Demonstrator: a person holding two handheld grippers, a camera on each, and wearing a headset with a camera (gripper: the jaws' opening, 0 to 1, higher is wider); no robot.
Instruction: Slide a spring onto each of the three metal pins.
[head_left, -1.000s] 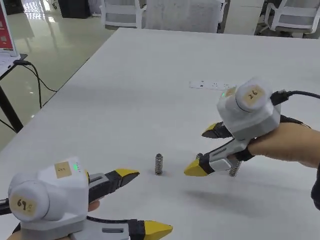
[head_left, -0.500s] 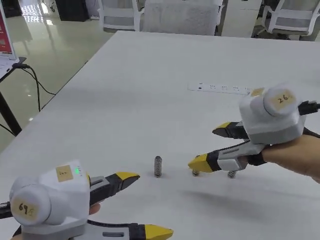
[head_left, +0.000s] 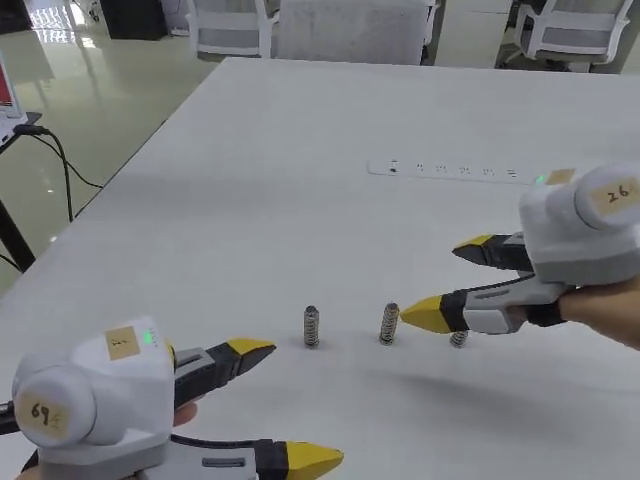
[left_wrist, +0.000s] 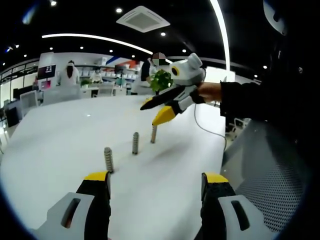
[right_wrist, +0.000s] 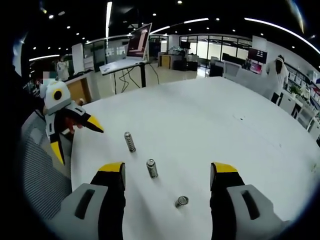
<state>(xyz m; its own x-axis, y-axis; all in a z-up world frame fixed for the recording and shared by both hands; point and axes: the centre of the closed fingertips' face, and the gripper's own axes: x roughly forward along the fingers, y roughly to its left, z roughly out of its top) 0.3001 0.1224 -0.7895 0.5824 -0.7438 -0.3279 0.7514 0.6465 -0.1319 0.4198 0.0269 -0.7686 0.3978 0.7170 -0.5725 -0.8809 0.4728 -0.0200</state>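
- A left pin (head_left: 311, 327), middle pin (head_left: 389, 323) and right pin (head_left: 458, 339) line the white table (head_left: 300, 150), each apparently wearing a spring (left_wrist: 135, 143).
- The right gripper (head_left: 434, 282), jaws wide and empty, hovers at the row's 3 o'clock; the left gripper (head_left: 300, 403), also wide and empty, sits at 7 o'clock.
- The task looks nearly complete; next, confirm the right pin's spring is seated.

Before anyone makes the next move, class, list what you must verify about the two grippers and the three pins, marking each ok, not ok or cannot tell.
1. The left gripper is open and empty: ok.
2. The right gripper is open and empty: ok.
3. The first pin, nearest the left gripper, stands upright with a spring on it: ok.
4. The middle pin stands upright, spring on: ok.
5. The third pin, by the right gripper, carries a spring: cannot tell, seen nearly end-on.
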